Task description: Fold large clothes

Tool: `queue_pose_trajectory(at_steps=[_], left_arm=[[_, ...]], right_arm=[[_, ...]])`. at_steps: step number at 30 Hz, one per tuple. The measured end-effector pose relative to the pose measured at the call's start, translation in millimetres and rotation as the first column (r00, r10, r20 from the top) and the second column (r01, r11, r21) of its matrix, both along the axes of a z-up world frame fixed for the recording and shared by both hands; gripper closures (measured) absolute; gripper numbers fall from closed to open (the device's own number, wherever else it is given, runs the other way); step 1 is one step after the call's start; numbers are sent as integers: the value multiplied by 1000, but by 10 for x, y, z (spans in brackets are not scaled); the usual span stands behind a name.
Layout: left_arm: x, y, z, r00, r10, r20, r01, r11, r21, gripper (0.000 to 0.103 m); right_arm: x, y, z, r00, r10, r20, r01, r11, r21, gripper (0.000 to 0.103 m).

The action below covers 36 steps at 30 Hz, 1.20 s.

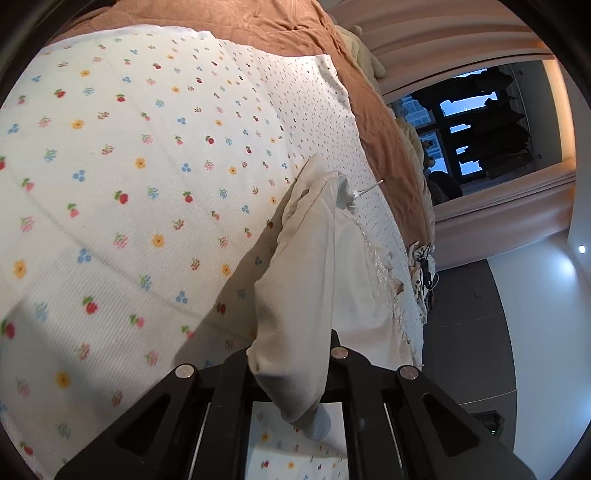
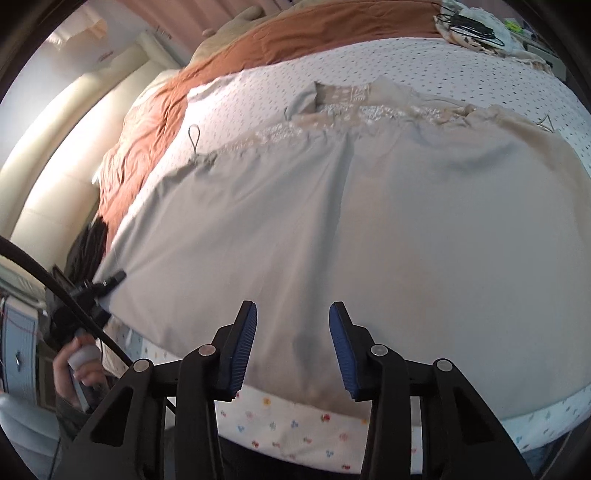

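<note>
A large cream dress (image 2: 369, 229) is being shown spread flat across a bed, over a white floral sheet (image 1: 122, 177) that is laid on a dotted white cover (image 2: 424, 70), with a rust-brown blanket (image 2: 295, 33) lying at the far side. A band of lace (image 2: 332, 125) is being seen along the garment's far edge, and thin strap loops (image 2: 194, 136) are lying just beyond it on the left.

In the left wrist view, a bunched edge of the dress (image 1: 303, 266) is being pinched by the left gripper (image 1: 295, 373); its jaws are pressed tight on the cloth, which is being drawn up into a ridge running away from the camera. In the right wrist view the same gripper (image 2: 110, 280) is being seen at the garment's left edge, carried by a hand (image 2: 79, 365).

The right gripper (image 2: 293, 347) is being held above the near hem, pointed steeply down. Its jaws are being kept partly apart, with blue pads (image 2: 243, 347) bare and no cloth pressed between them.
</note>
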<state>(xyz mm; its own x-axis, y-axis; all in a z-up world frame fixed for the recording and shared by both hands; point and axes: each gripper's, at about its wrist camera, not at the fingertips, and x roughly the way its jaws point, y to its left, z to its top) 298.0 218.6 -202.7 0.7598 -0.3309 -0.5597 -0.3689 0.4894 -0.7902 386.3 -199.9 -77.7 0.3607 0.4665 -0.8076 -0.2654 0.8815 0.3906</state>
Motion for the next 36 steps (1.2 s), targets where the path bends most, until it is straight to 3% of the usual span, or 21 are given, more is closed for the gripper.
queue_pose_trajectory(at_steps=[8, 10, 12, 18, 23, 36], left_arm=[[-408, -16, 61, 999, 43, 29, -41, 998, -39, 95], [-416, -14, 30, 999, 43, 29, -41, 998, -41, 95], [-388, -2, -2, 999, 44, 24, -42, 998, -51, 95], [-348, 13, -6, 999, 35, 20, -34, 998, -55, 95], [-358, 5, -49, 999, 51, 13, -50, 996, -72, 95], [-388, 28, -104, 998, 58, -3, -58, 994, -92, 95]], right_arm=[[-259, 63, -42, 997, 64, -33, -67, 992, -104, 65], [-269, 85, -72, 997, 65, -29, -68, 989, -134, 65], [-223, 153, -145, 998, 59, -26, -62, 984, -169, 73], [-7, 312, -296, 999, 44, -22, -48, 977, -208, 75], [31, 462, -220, 1000, 12, 0, -12, 968, -252, 75], [919, 617, -348, 998, -59, 23, 63, 964, -257, 75]])
